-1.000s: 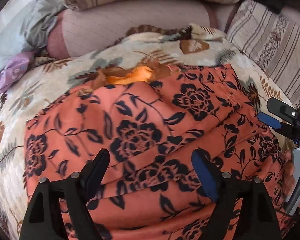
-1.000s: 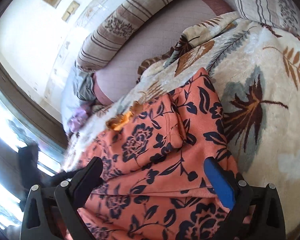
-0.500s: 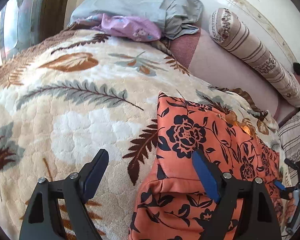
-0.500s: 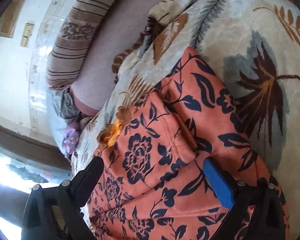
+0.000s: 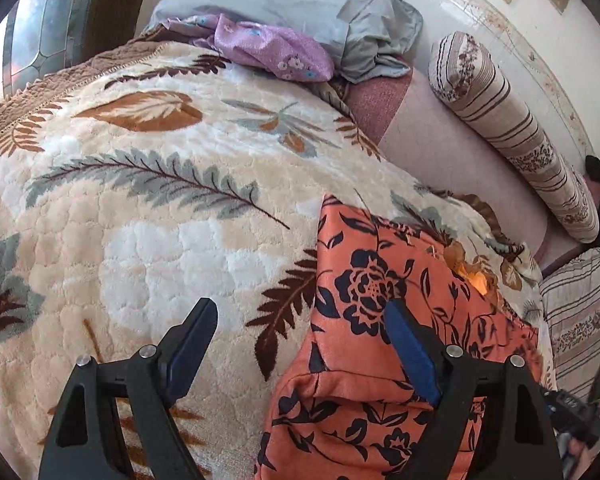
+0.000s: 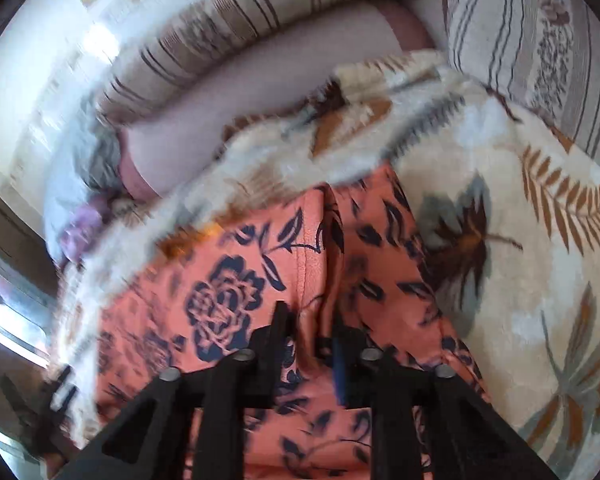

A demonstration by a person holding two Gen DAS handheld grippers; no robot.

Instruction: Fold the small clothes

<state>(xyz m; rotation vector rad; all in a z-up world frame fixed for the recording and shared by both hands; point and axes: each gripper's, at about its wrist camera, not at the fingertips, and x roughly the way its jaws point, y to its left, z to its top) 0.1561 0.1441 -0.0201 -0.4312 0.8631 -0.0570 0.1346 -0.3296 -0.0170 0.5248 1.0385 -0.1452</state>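
Note:
An orange garment with dark blue flowers (image 5: 364, 292) lies on a cream leaf-print blanket (image 5: 160, 220) on a bed. My left gripper (image 5: 300, 306) is open over the garment's left edge. Its left finger hangs above bare blanket and its right finger above the cloth, which has a folded hem below it. In the blurred right wrist view the same garment (image 6: 224, 300) fills the middle. My right gripper (image 6: 308, 316) is closing, its jaws narrow with a raised ridge of the orange cloth pinched between them.
A striped bolster (image 5: 512, 132) lies along the wall behind a pink sheet. A grey pillow (image 5: 300, 4) and a purple cloth (image 5: 268, 48) sit at the bed's head by a window (image 5: 32, 40). A striped cushion (image 6: 540, 40) stands at the right.
My left gripper swung from over the garment's middle to its left edge, then held still. My right gripper's wide jaws closed onto a ridge of the cloth while the view shifted.

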